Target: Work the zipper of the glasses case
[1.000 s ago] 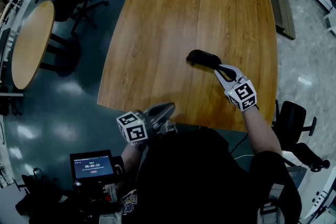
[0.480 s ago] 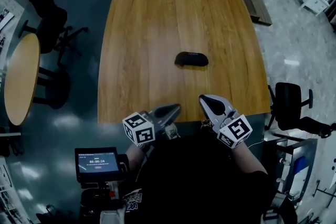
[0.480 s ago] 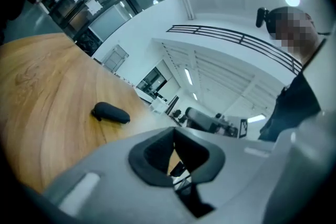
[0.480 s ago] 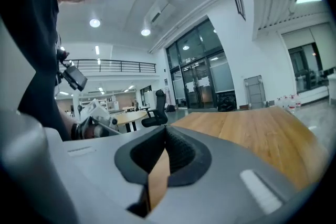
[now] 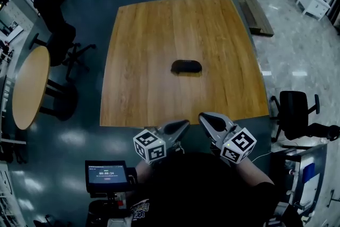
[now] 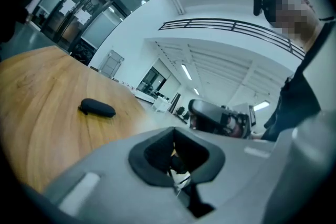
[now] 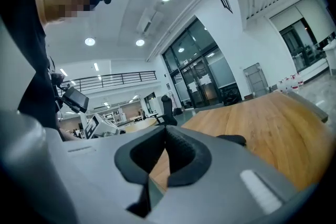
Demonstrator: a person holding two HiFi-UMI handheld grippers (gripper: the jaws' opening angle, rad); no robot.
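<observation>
Head view: black glasses case [image 5: 186,67] lay mid-desk [image 5: 159,34], well apart from both grippers. No lettering readable on case. Left gripper [image 5: 182,125] and right gripper [image 5: 205,117] hung off near desk edge, close to person's body. Small screen [image 5: 108,173] at lower left showed timer digits, too small to read surely.

Left gripper view: fingers [image 6: 151,159] pressed together, nothing between. Case [image 6: 97,107] lay far off on desk.

Right gripper view: fingers [image 7: 185,157] together, empty. Case [image 7: 233,139] partly hidden behind finger housing, only one end showing.
</observation>
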